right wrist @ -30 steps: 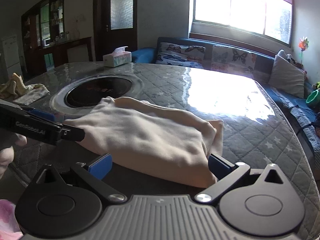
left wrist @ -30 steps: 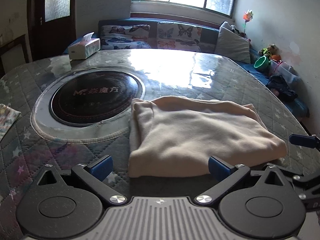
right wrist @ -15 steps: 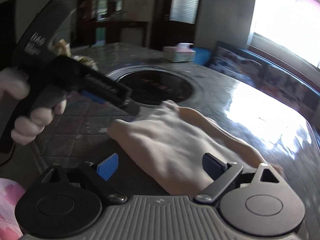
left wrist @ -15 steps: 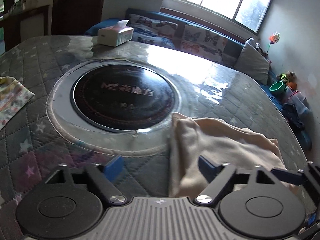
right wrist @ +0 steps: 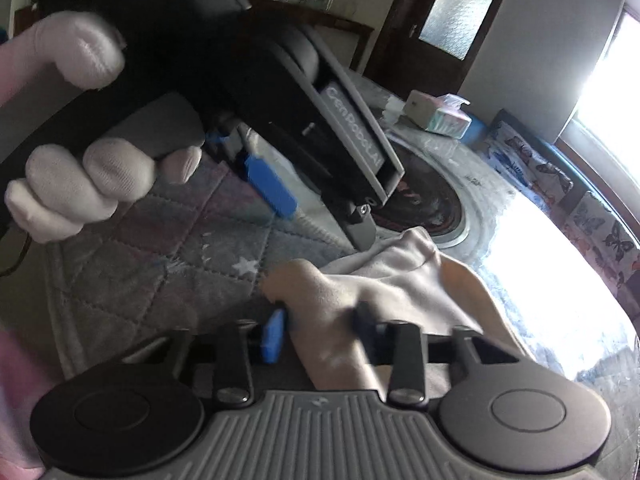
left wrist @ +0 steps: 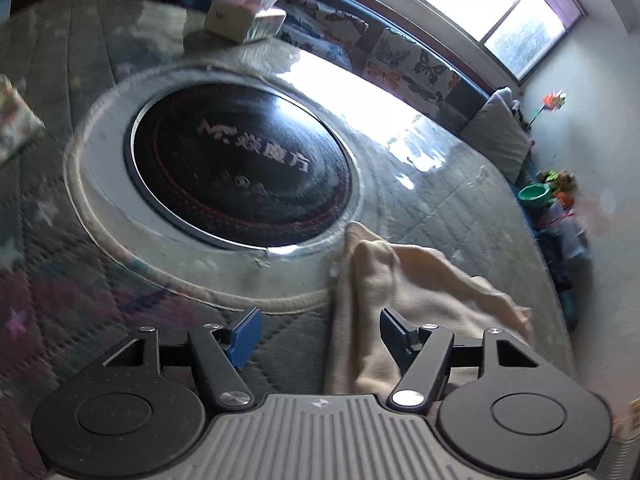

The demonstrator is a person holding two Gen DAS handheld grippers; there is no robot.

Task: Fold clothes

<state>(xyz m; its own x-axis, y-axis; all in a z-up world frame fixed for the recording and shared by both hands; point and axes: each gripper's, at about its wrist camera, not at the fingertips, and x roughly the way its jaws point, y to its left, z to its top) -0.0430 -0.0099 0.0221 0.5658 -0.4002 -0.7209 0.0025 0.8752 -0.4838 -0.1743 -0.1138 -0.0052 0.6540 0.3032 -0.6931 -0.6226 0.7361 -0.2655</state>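
Where cloth (right wrist: 372,280) lay flat, right gripper (right wrist: 318,330) closing, bunching it.

You see a soft, matt fleecy cream garment (left wrist: 420,280) on a quilted fabric table cover (left wrist: 80,280) under glossy clear film, beside a shiny black glass cooktop (left wrist: 240,168).

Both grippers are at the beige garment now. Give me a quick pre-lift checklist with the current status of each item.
1. Right gripper on cloth: ok, jaws closing with a bunched fold of the beige garment between them.
2. Left gripper on cloth: not ok, jaws closing, but the garment edge lies only by one pad.
3. Grippers clear of each other: ok, apart in the right wrist view.
4. Garment clear of the tissue box: ok.
5. Layers caught by right gripper: cannot tell.
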